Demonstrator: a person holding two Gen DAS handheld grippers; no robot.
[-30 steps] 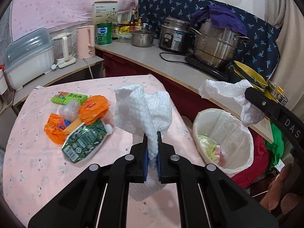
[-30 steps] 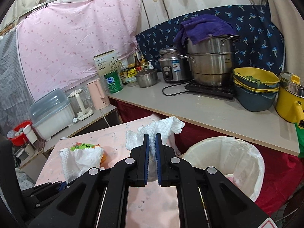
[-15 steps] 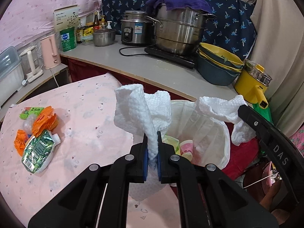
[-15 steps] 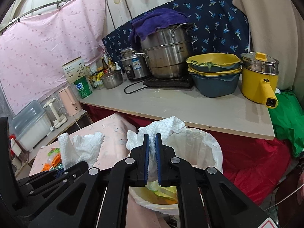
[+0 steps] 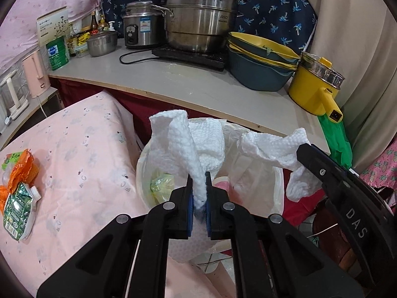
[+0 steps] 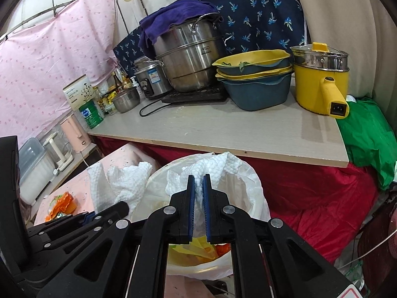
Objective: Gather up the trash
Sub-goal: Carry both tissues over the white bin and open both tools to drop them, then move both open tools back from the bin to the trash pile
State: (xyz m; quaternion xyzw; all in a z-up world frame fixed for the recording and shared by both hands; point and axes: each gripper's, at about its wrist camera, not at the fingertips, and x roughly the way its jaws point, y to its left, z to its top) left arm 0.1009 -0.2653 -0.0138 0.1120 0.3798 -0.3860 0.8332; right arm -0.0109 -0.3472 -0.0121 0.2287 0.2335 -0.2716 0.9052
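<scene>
My left gripper is shut on a crumpled white paper towel and holds it over the white-lined trash bin, which holds some trash. My right gripper is shut on another white paper towel, also above the bin. Each gripper shows in the other's view: the right one with its towel, the left one with its towel. Orange and green snack wrappers lie on the pink table at the left.
A grey counter behind the bin carries a large steel pot, a rice cooker, stacked blue and yellow bowls and a yellow electric pot. A red cloth hangs below the counter. A green bag lies at the right.
Both grippers have swung right from above the table to above the trash bin, each still holding its paper towel. The wrappers now sit at the far left.
</scene>
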